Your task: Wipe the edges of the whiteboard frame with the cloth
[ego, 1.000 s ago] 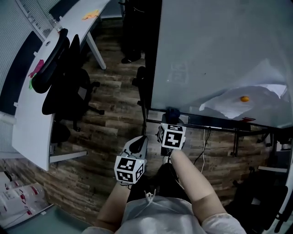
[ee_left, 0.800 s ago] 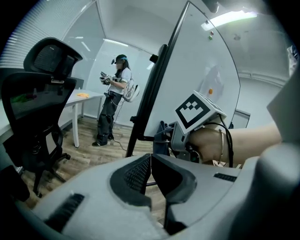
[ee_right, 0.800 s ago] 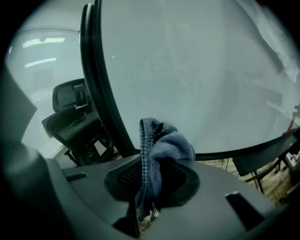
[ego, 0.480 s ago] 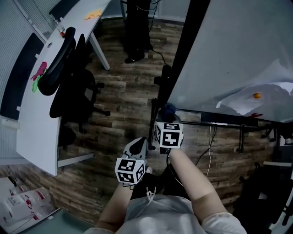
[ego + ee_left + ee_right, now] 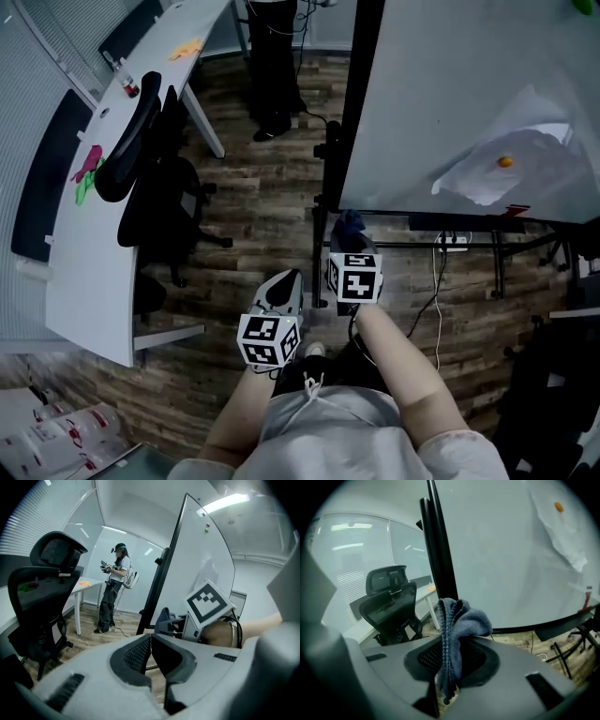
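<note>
no readable text, labels or signs

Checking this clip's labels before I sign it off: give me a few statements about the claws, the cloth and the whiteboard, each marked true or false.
1. The right claw is shut on the blue-grey cloth. True.
2. The left claw holds a second cloth. False: its jaws are together with nothing between them.
3. In the head view the cloth sits near the lower left corner of the whiteboard frame. True.
4. The whiteboard is bare. False: a paper sheet hangs on it under an orange magnet.
5. The black office chair stands right of the whiteboard. False: it stands to its left, by the white desk.
</note>
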`<state>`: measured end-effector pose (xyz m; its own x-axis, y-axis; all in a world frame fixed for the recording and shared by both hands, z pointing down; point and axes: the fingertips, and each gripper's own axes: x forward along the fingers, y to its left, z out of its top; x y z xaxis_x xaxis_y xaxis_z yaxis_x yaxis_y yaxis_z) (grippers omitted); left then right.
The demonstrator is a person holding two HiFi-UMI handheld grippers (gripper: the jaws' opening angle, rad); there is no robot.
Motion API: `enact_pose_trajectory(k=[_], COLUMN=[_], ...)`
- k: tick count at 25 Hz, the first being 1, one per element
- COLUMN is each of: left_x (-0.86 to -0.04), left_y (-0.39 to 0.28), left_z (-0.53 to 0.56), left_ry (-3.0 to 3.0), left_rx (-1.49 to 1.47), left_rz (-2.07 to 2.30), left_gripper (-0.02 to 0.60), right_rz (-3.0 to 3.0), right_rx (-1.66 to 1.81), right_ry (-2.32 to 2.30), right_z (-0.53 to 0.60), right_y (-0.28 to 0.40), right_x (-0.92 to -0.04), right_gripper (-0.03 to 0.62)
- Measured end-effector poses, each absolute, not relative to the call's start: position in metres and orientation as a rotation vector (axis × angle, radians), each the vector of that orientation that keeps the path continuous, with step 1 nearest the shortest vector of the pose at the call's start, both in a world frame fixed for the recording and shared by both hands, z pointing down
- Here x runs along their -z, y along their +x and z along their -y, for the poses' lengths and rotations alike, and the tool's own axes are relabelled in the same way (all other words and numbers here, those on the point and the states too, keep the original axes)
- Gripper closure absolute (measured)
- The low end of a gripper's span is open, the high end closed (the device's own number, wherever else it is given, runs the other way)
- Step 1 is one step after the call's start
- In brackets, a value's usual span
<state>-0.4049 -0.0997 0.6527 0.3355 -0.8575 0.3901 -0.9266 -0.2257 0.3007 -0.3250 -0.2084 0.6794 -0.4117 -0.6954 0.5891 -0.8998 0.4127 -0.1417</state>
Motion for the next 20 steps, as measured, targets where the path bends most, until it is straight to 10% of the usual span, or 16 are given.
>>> enact_pose_trajectory(k=[20], left_x=[-0.518], left_y=[-0.286], left_z=[0.075], left_ry=[2.454], left_rx=[-0.063], left_rz=[1.552], left_gripper=[0.562], right_rz=[2.551], right_rx=[-0.312], right_ry=[1.449], right_z=[0.092], right_y=[-0.177], right_x=[-0.534], right_gripper=[0.514])
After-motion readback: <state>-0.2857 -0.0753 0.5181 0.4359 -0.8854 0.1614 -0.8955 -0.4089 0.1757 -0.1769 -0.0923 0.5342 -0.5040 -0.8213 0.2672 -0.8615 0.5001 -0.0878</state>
